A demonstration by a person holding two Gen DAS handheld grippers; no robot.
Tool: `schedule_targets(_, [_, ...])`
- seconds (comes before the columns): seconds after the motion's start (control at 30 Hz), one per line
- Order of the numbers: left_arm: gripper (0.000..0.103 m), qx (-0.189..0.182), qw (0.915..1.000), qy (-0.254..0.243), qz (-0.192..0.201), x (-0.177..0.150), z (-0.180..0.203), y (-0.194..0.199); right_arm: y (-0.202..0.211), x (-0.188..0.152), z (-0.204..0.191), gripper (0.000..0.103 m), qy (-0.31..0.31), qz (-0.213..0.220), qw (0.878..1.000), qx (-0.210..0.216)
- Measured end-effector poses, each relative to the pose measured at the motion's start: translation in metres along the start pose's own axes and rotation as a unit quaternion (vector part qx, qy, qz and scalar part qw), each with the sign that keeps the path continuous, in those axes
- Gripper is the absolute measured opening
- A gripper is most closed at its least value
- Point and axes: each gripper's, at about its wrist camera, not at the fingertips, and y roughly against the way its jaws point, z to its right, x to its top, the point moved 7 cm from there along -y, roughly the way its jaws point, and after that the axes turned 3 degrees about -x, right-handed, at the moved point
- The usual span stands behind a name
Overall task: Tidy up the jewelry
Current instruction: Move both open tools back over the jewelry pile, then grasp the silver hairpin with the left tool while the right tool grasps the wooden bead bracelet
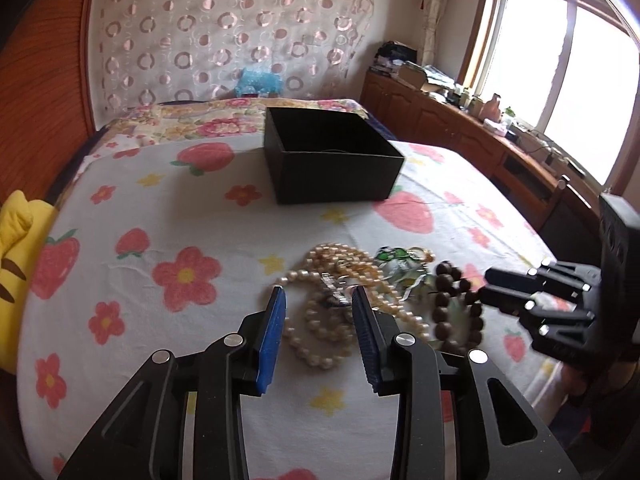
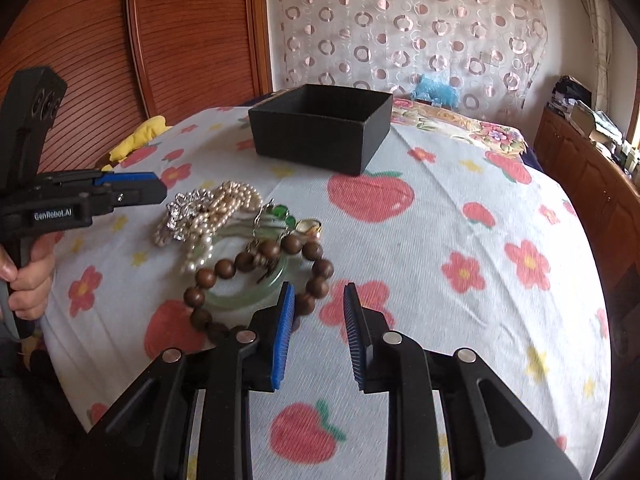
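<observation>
A heap of jewelry lies on the strawberry-print bed cover [image 1: 160, 216]. It holds a pearl necklace [image 1: 340, 264] [image 2: 236, 200], a silver chain [image 2: 180, 208], green stones [image 1: 394, 258] [image 2: 280, 213], a brown bead bracelet [image 1: 444, 304] [image 2: 224, 268], a pale jade bangle [image 2: 240, 300] and a gold ring [image 2: 310, 226]. My left gripper [image 1: 318, 300] [image 2: 162, 188] hovers open over the pearls, gripping nothing. My right gripper [image 2: 319, 288] [image 1: 485, 284] is open at the bracelet's right edge, its left finger in front of some beads. An open black box [image 1: 332, 156] [image 2: 320, 128] stands beyond the heap.
A yellow plush toy [image 1: 16, 240] lies at the bed's left edge by the wooden headboard [image 2: 192, 32]. A wooden cabinet [image 1: 460, 128] with clutter runs under the window on the right. A person's hand [image 2: 28, 280] grips the left gripper's handle.
</observation>
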Motion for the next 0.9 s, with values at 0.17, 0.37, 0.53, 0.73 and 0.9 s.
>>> schedule_targets(0.17, [0.039, -0.003, 0.9998, 0.013, -0.013, 0.001, 0.006, -0.012, 0.002, -0.002, -0.003, 0.028, 0.000, 0.004, 1.000, -0.001])
schedule_targets(0.37, [0.039, -0.013, 0.9990, 0.032, -0.029, -0.002, 0.010, -0.028, 0.004, -0.004, -0.005, 0.028, -0.002, 0.007, 1.000, -0.003])
schedule_targets(0.53, [0.036, -0.010, 0.9988, 0.039, -0.028, -0.001, 0.011, -0.032, 0.004, -0.002, -0.005, 0.028, -0.001, 0.010, 1.000, -0.005])
schedule_targets(0.73, [0.015, -0.015, 0.9989, 0.044, -0.007, 0.002, 0.014, -0.023, 0.004, -0.001, -0.005, 0.030, -0.002, 0.010, 1.000, -0.004])
schedule_targets(0.9, [0.011, -0.010, 0.9991, 0.037, 0.017, 0.008, 0.018, -0.009, 0.003, -0.001, -0.005, 0.031, -0.002, 0.010, 1.000, -0.004])
